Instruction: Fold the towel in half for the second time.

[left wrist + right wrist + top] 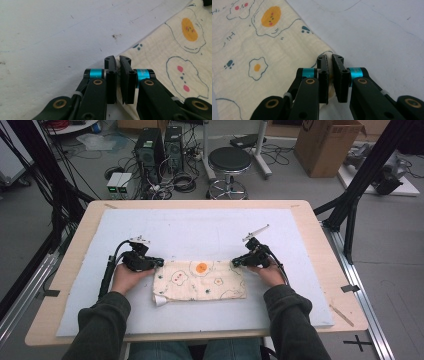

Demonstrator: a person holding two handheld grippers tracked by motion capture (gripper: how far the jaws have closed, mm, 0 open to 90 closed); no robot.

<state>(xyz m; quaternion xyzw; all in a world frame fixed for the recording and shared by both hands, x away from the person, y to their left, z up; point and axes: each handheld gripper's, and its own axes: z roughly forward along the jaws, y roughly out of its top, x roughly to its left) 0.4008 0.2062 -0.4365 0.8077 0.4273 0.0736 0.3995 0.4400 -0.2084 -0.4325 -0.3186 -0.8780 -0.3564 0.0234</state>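
Folded cream cloth (200,280) w/ egg prints lies flat mid-table, a bit toward the near edge of the white foam mat (200,227); white tab sticks out at its near-left corner. Left gripper (159,262) sits at the cloth's far-left corner, jaws pressed together, pinching the cloth edge (125,75). Right gripper (235,263) at the far-right corner, jaws likewise closed on the corner (329,72). Hands rest on the mat just behind each gripper. Nothing between the two grippers but cloth.

Around: wooden table (320,245) under the mat. Beyond the far edge, on the floor: black stool (229,162), PC towers (160,147) w/ cables, cardboard box (327,145) far right. Black frame posts (360,185) on both sides.
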